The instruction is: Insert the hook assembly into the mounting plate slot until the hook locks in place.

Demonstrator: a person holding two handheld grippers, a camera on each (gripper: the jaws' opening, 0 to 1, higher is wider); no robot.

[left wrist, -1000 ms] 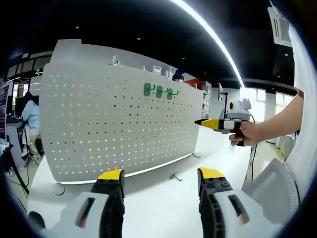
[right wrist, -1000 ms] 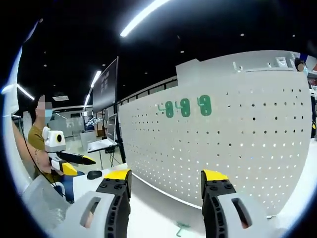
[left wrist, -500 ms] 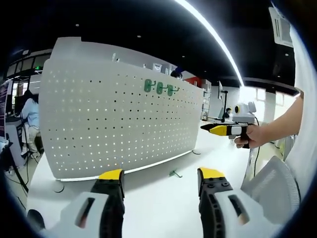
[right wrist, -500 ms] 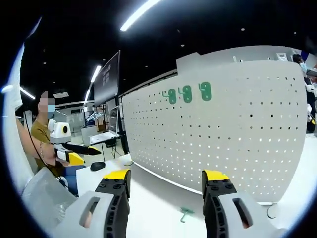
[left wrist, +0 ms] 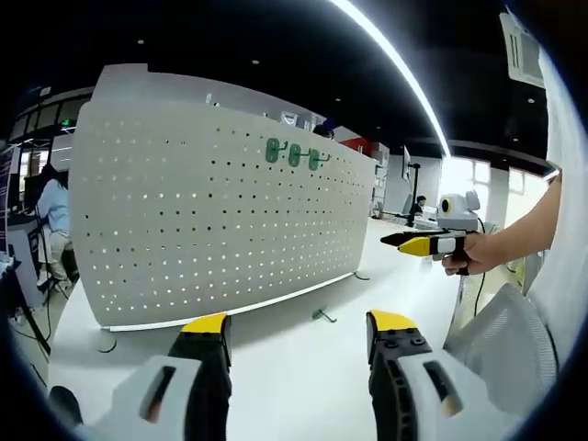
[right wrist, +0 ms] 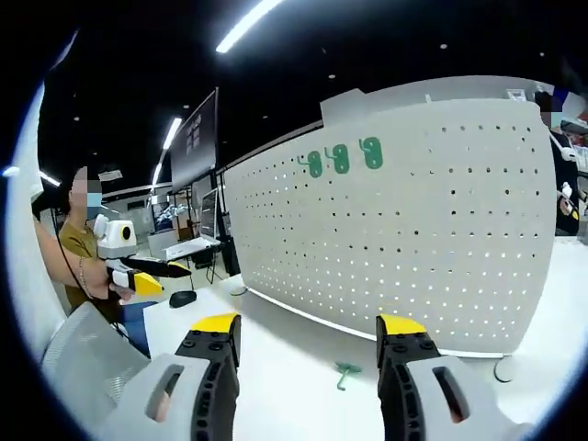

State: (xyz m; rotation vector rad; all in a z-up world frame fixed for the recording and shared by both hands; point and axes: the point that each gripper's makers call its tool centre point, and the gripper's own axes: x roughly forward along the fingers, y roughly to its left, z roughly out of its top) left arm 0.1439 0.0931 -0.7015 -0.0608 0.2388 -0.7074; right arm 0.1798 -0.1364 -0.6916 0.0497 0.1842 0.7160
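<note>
At the bottom of the left gripper view, my left hand-held gripper (left wrist: 299,331) has its yellow-tipped jaws spread wide, nothing between them. Same for my right hand-held gripper (right wrist: 309,333) at the bottom of the right gripper view: jaws apart, empty.

Just past the jaws, white worktop (left wrist: 276,344). Small green hook assembly (left wrist: 320,314) lies loose on it, centre frame in the left gripper view, near the foot of the board and well short of my jaw tips. In the right gripper view it lies between the two jaws in the picture, low centre, flat on the worktop, untouched.

Behind it stands the mounting plate (left wrist: 211,220), a large white perforated board, upright on the worktop, taking up the middle of both views. Three green hooks (left wrist: 294,153) already sit side by side near its top edge, upper centre of the frame.

Right edge of the left gripper view: my other hand (left wrist: 464,253) holding the right hand-held gripper out in the air, jaws pointing left toward the board, clear of it. Left edge of the right gripper view: my left hand-held gripper, held off the worktop, well apart from the hook assembly. Dark computer mouse (right wrist: 182,298) on the worktop below it.
</note>
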